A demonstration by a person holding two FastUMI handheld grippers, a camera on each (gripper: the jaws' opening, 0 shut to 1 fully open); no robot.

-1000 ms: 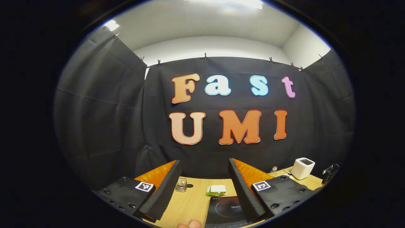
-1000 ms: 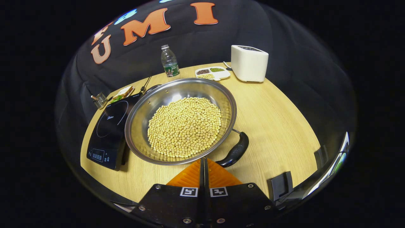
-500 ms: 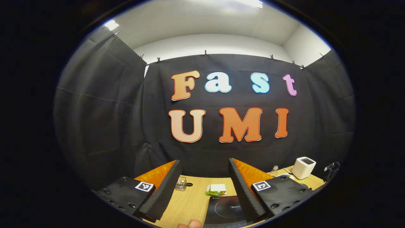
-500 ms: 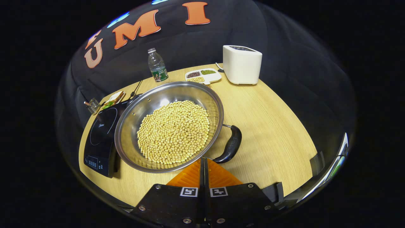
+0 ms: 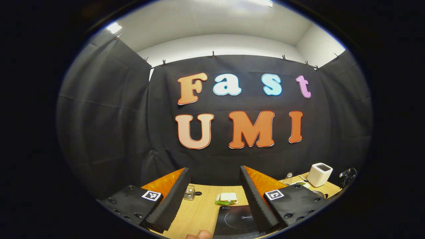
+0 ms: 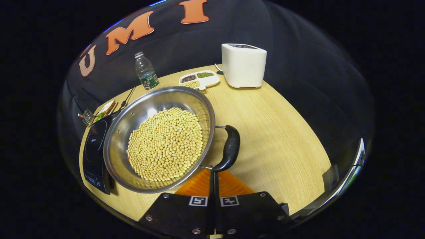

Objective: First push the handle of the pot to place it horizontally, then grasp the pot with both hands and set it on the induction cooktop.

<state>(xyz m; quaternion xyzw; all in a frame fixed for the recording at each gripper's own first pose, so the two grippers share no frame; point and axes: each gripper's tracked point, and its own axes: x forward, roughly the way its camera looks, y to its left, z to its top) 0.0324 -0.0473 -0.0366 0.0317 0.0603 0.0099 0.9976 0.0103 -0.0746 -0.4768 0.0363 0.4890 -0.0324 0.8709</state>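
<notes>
A: where's the pot rn?

B: Round steel pot of yellow soybeans sits on the light wood surface, its left edge overlapping the black induction cooktop. Black curved handle sticks out right.

A: grippers?

B: Right gripper jaws closed flat together, tip at the handle's near end, touching afaict. Left gripper jaws wide apart, holding nothing.

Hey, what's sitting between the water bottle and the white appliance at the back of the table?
In the right gripper view, a small divided tray of beans lies between the water bottle and the white appliance, nearer the appliance.
</notes>
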